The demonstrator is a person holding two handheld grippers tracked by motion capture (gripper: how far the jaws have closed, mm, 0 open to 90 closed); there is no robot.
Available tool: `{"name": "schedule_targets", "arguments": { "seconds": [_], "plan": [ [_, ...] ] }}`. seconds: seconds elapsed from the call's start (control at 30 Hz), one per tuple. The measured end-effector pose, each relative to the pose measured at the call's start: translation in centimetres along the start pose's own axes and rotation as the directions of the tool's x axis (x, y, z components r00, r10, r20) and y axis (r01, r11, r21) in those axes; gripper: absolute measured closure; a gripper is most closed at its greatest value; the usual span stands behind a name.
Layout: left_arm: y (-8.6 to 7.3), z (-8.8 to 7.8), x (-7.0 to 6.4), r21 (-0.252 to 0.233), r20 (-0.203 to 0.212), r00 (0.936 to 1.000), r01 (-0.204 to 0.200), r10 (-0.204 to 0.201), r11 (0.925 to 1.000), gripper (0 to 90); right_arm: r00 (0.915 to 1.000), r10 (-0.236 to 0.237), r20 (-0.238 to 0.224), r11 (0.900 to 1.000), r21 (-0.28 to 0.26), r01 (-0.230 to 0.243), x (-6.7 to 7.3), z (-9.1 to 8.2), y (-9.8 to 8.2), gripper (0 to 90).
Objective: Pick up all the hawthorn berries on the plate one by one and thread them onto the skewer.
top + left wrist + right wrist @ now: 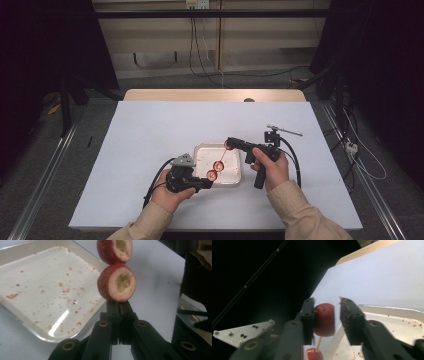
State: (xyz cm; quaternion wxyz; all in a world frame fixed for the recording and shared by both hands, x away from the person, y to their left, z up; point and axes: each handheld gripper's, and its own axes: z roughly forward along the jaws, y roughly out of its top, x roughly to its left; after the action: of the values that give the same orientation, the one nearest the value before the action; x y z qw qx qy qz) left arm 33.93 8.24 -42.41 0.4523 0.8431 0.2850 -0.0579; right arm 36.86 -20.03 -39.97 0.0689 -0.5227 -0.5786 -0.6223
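**Skewer of cored red fruits held over a crumb-flecked tray**

The left gripper (204, 184) is clenching the lower end of a thin wooden skewer (223, 155), its jaws pressed tight together just under the lowest cored red fruit (116, 283). The skewer is slanting up and away over the white square tray (200, 150), carrying three red fruits in the high view. The right gripper (231, 143) is sitting at the top fruit (324, 319): one pad is lying against the fruit's side while the other is standing off with a clear gap, so the jaws are released rather than gripping.

The tray is lying directly beneath the skewer, between the two hands, its floor scattered with red crumbs and its raised rim (30, 327) close under the left gripper. A small black clamp with a metal rod (283, 131) is resting on the white table (150, 125) just beyond the right hand (272, 167), near that gripper's looping cable.

The far half of the table is lying open, and wide margins are running along both side edges. Beyond the table's back edge, a wooden strip (215, 95) is showing, then floor with cables.
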Motion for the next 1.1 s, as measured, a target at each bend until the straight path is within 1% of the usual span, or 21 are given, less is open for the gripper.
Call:
{"name": "schedule_targets", "arguments": {
  "seconds": [0.1,0.13,0.17,0.2,0.27,0.3,0.33,0.37,0.43,0.5,0.53,0.57,0.6,0.63,0.67,0.7,0.73,0.77,0.83,0.87,1.1],
  "plan": [
    [-0.2,0.1,0.2,-0.015,-0.011,0.9998,0.017,-0.017,0.9997,89.3,0.9997,-0.014,0.02,1.0,-0.002,0.014,0.1,0.0,-0.2,59.9],
    [-0.2,0.1,0.1,-0.014,-0.013,0.9998,0.017,-0.017,0.9997,89.3,0.9997,-0.012,0.023,1.0,-0.008,0.013,0.1,0.1,-0.3,56.8],
    [-0.1,0.1,0.1,-0.015,-0.01,0.9999,0.011,-0.011,0.9998,89.4,0.9995,-0.014,0.029,1.0,-0.009,0.015,0.2,0.1,-0.4,56.9],
    [-0.1,0.1,0.0,-0.022,-0.012,0.9999,0.011,-0.011,0.9997,89.4,0.9991,-0.026,0.033,1.0,-0.004,0.026,0.2,0.2,-0.6,58.8],
    [-0.1,0.2,-0.1,-0.024,-0.009,0.9998,0.017,-0.017,0.9996,89.4,0.9994,-0.023,0.025,1.0,0.007,0.022,0.3,0.3,-0.8,59.1],
    [-0.1,0.3,-0.1,-0.014,-0.005,0.9999,0.012,-0.012,0.9998,89.3,0.9994,-0.024,0.025,1.0,0.001,0.024,0.3,0.4,-0.9,67.2],
    [-0.2,0.4,-0.2,-0.015,-0.013,0.9998,0.013,-0.014,0.9998,89.3,0.9992,-0.037,0.016,0.999,-0.005,0.037,0.4,0.4,-1.0,71.6],
    [-0.2,0.5,-0.1,-0.008,0.001,1.0,0.009,-0.009,0.9999,89.3,0.9988,-0.042,0.024,0.999,-0.003,0.042,0.4,0.4,-1.0,72.3],
    [-0.1,0.4,-0.2,0.002,-0.014,0.9999,0.001,0.0,1.0,89.5,0.9986,-0.044,0.03,0.999,0.001,0.044,0.4,0.4,-1.0,72.6],
    [-0.2,0.4,-0.2,-0.007,-0.015,0.9999,-0.002,0.002,1.0,89.6,0.9983,-0.046,0.035,0.999,0.008,0.045,0.4,0.3,-0.9,72.7],
    [-0.1,0.4,-0.3,0.01,-0.021,0.9998,-0.003,0.003,0.9999,89.7,0.9986,-0.041,0.033,0.999,0.009,0.04,0.3,0.2,-0.8,72.8],
    [-0.2,0.4,-0.3,0.031,-0.025,0.9996,-0.014,0.014,0.9994,89.7,0.9981,-0.039,0.048,0.999,-0.007,0.039,0.2,0.1,-0.7,72.8],
    [-0.4,0.5,-0.2,0.022,-0.016,0.9999,-0.006,0.006,0.9997,89.8,0.9972,-0.032,0.068,0.998,-0.049,0.035,-0.1,-0.3,-0.4,72.8],
    [-0.4,0.4,-0.1,0.004,-0.015,0.9999,0.002,-0.002,1.0,89.8,0.9975,-0.02,0.067,0.996,-0.083,0.026,-0.4,-0.8,0.1,72.8],
    [-0.3,0.3,-0.1,-0.008,-0.022,0.9997,0.005,-0.005,1.0,89.8,0.9971,-0.019,0.074,0.997,-0.073,0.024,-0.7,-1.1,0.5,72.8],
    [-0.1,0.2,0.0,-0.008,-0.033,0.9994,0.006,-0.007,1.0,89.8,0.9977,-0.011,0.067,0.998,-0.057,0.015,-0.8,-1.2,0.5,72.8],
    [-0.1,0.1,0.0,-0.006,-0.03,0.9995,0.006,-0.006,1.0,89.8,0.9983,-0.01,0.058,0.999,-0.044,0.012,-0.7,-1.2,0.4,72.8],
    [-0.1,0.2,0.0,0.018,-0.02,0.9998,-0.004,0.004,0.9998,89.7,0.9986,-0.009,0.053,0.999,-0.044,0.012,-0.6,-1.2,0.2,72.8],
    [-0.3,0.5,-0.2,0.032,-0.029,0.9995,-0.008,0.009,0.9994,89.8,0.9996,-0.005,0.027,0.999,-0.052,0.006,-0.4,-1.0,0.2,72.7],
    [-0.3,0.7,-0.2,0.036,-0.018,0.9998,-0.012,0.013,0.9993,89.7,0.9997,-0.002,0.025,0.998,-0.06,0.004,-0.4,-1.0,0.1,72.7],
    [-0.3,0.6,-0.1,0.031,-0.026,0.9996,-0.009,0.01,0.9995,89.6,0.9999,0.013,0.003,0.999,-0.044,-0.013,-0.3,-0.6,0.0,72.8]
  ]
}}
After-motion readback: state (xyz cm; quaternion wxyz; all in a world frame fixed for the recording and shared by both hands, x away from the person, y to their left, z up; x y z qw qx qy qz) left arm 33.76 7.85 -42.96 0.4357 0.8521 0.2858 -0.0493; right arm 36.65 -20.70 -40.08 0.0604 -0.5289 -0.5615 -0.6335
